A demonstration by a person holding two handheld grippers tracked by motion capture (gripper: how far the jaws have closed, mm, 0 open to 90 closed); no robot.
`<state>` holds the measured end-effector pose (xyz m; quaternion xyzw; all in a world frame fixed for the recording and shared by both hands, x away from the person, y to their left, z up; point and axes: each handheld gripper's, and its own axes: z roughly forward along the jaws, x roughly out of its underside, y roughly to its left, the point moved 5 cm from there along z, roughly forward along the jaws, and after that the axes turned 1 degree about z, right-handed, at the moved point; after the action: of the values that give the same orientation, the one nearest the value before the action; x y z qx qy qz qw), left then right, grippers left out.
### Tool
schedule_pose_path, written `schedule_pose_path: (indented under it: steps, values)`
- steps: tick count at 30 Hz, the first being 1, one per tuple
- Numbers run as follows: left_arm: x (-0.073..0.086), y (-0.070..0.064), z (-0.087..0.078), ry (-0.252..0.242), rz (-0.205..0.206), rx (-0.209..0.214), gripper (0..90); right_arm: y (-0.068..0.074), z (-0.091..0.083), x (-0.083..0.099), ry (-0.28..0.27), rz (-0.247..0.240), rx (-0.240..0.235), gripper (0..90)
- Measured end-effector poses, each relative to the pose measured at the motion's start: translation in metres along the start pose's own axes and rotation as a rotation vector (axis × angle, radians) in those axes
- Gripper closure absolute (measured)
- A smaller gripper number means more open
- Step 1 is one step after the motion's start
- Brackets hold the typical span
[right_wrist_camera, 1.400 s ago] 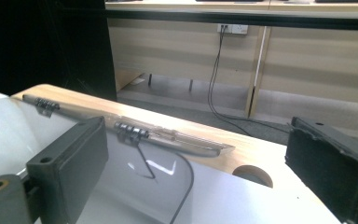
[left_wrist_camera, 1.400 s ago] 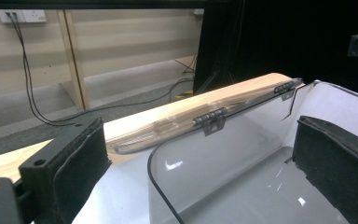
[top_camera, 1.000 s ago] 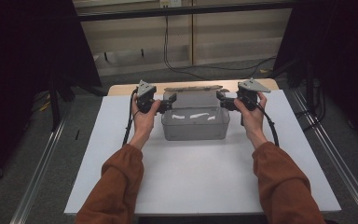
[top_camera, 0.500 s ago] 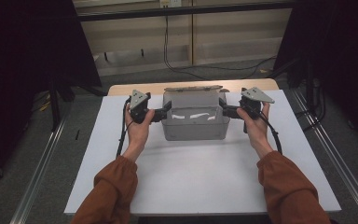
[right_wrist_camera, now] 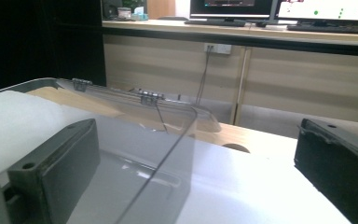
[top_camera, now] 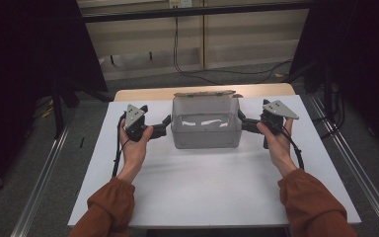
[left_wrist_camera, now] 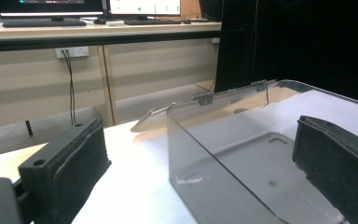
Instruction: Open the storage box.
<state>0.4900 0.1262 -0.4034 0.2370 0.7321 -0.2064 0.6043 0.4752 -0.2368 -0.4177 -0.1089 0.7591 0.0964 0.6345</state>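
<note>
Since the earlier frames both hands have drawn back toward the person, the left gripper (top_camera: 162,125) now just clear of the box's left end and the right gripper (top_camera: 245,123) close at its right end. Item: clear plastic box (top_camera: 206,129), rectangular, empty, its hinged lid (top_camera: 205,93) thrown open behind it; long axis runs left to right across the white table (top_camera: 197,187), near its far edge. Both grippers point inward at the box between them, each with jaws wide and one jaw seen through its end wall.
</note>
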Motion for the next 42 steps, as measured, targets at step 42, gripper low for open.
schedule_pose_path:
  steps: [42]
  values:
    - [0.044,-0.025,-0.092,-0.022,-0.051,-0.048,2.9,0.009,-0.107,0.029,-0.085,-0.050,0.053,0.3]
